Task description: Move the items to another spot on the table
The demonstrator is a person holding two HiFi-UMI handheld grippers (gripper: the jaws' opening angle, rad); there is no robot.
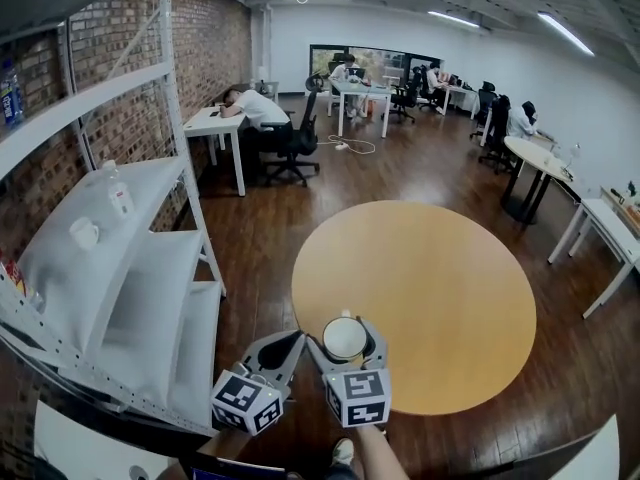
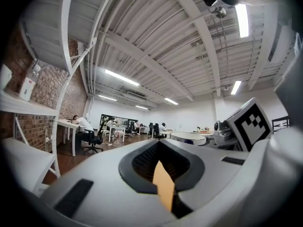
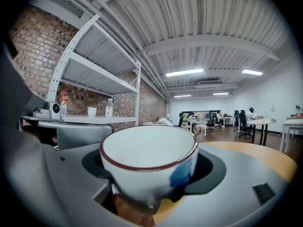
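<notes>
Sitting clamped in the right gripper (image 1: 345,330), white cup (image 3: 149,161) above the table (image 1: 440,288) edge; left gripper (image 1: 291,344) closed.

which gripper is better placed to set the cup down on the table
Right. The right gripper is already shut on the cup, above the near edge of the round table. The left gripper sits beside it with its jaws together and nothing between them.
</notes>
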